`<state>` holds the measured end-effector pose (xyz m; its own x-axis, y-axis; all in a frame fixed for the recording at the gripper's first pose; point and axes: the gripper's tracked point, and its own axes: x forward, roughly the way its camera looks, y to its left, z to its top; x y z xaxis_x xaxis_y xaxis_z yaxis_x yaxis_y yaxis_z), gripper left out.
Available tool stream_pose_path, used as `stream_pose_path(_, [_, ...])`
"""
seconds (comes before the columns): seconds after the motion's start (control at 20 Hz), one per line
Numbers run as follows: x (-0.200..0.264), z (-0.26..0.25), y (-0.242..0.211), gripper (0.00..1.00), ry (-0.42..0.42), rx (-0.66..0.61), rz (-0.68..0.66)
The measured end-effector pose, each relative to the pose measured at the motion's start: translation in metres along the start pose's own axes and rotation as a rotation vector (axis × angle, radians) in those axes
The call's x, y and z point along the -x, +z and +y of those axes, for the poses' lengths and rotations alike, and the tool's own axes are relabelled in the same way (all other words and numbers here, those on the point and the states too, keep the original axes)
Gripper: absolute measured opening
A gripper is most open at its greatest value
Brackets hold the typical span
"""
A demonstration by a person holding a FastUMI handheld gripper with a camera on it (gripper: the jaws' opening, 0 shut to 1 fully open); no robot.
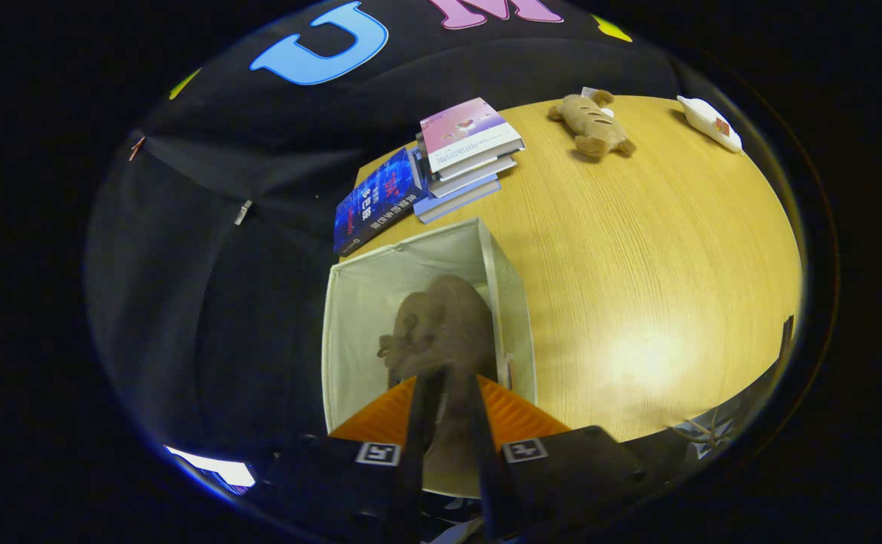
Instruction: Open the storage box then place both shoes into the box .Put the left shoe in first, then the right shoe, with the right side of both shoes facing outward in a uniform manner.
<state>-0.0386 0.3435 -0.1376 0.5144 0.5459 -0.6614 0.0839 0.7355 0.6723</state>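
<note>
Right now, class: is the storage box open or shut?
Open: the storage box shows its pale inner walls, and a brown shoe, held in the gripper's jaws, hangs inside it.

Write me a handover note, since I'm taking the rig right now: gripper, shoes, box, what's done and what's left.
Hand-held gripper: fingers nearly closed on a brown shoe, held over and partly inside the open storage box.
Box: stands open on the wooden table, just ahead of the fingers, near a stack of books.
Done: box opened; this shoe brought to the box.
Left: lower and release it. I can't tell which shoe it is, or whether another already lies under it, so check before going on.
</note>
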Motion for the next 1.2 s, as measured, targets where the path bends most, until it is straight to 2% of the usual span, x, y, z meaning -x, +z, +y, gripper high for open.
stream_pose_path(0.1, [0.007,0.003,0.005,0.70,0.020,0.029,-0.022])
stream_pose_path(0.15, [0.010,0.004,0.005,0.89,0.027,0.038,-0.030])
stream_pose_path(0.2, [0.014,0.004,0.007,0.96,0.038,0.046,-0.036])
stream_pose_path(0.6, [0.056,-0.025,0.041,0.98,0.075,0.120,-0.189])
stream_pose_path(1.2, [0.148,-0.156,0.132,0.97,-0.027,0.254,-0.510])
